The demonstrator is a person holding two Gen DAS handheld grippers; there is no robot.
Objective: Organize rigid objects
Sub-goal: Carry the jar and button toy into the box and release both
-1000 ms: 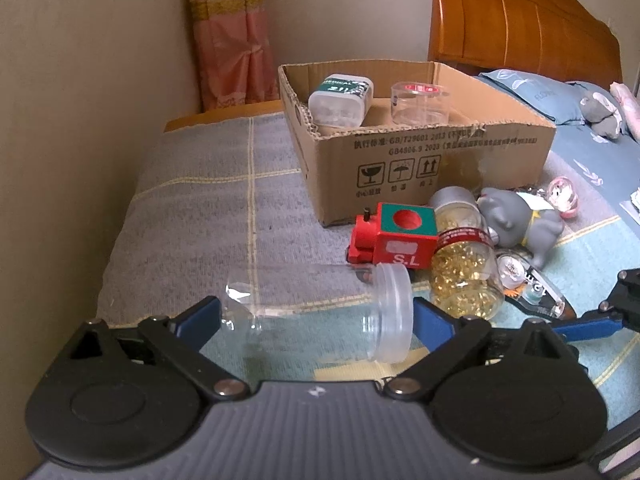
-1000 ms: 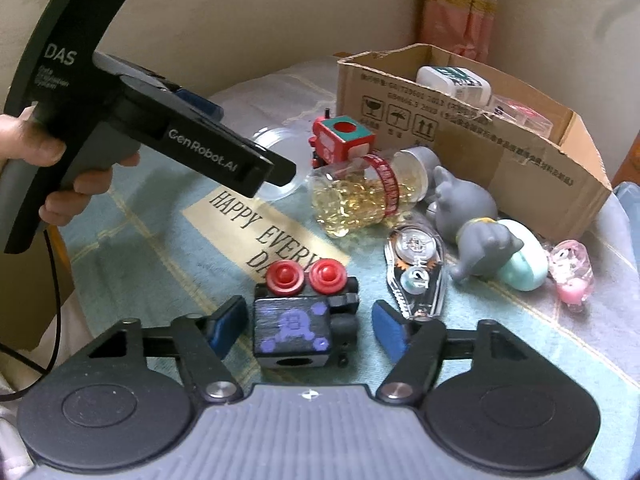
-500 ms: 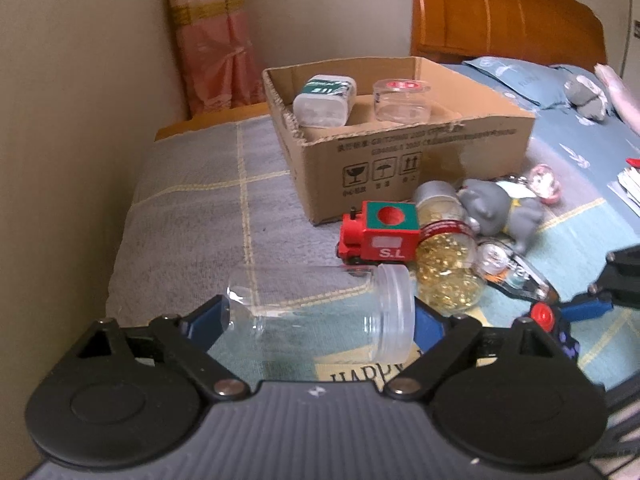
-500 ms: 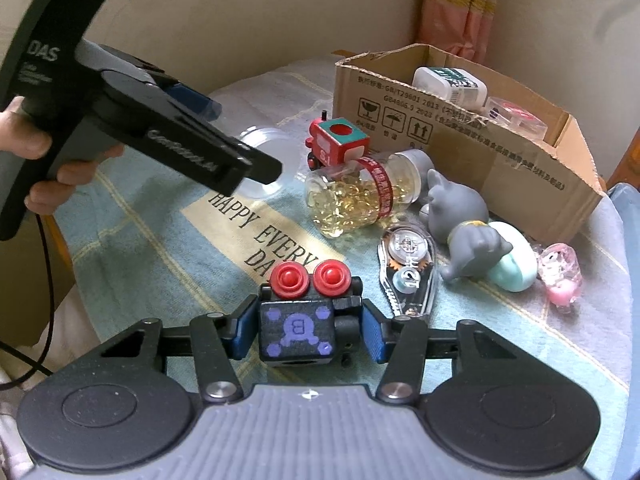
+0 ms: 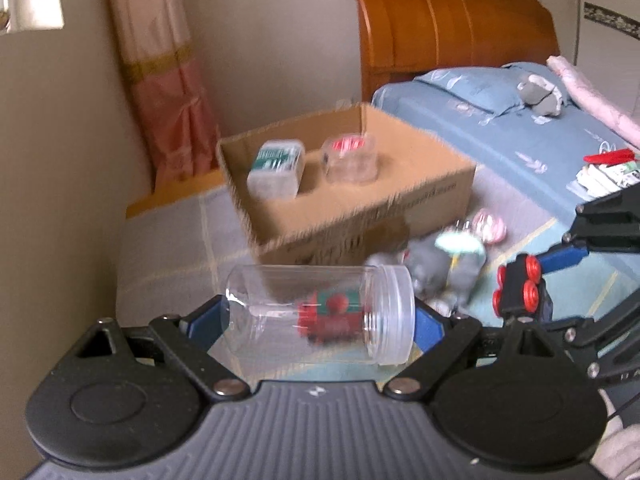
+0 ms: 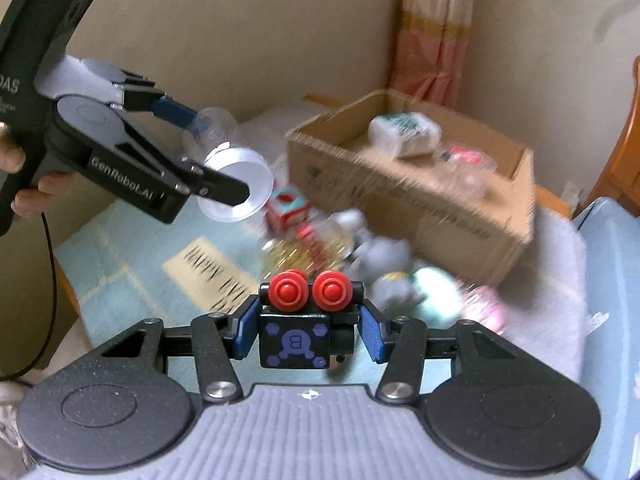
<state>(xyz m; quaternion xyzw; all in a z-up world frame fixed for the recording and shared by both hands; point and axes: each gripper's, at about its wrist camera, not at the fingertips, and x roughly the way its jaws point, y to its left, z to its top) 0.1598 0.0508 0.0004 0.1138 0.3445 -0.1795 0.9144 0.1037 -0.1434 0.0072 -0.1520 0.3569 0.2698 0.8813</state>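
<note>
My left gripper (image 5: 316,316) is shut on a clear plastic jar (image 5: 316,312), held sideways in the air; it also shows in the right wrist view (image 6: 236,184). My right gripper (image 6: 306,336) is shut on a black toy block with red wheels (image 6: 296,332), lifted off the bed; the block also shows in the left wrist view (image 5: 520,292). The open cardboard box (image 5: 360,216) sits ahead with a white bottle (image 5: 276,168) and a clear tub (image 5: 352,156) inside; the box also shows in the right wrist view (image 6: 408,196).
On the blanket by the box lie a red toy train (image 6: 286,210), a jar of gold capsules (image 6: 316,244), a grey elephant toy (image 5: 440,264) and a pink item (image 5: 488,224). A wooden headboard (image 5: 448,36) and a wall stand behind.
Both grippers have lifted their objects off the bed and risen toward the box. The scene is motion-blurred now.
</note>
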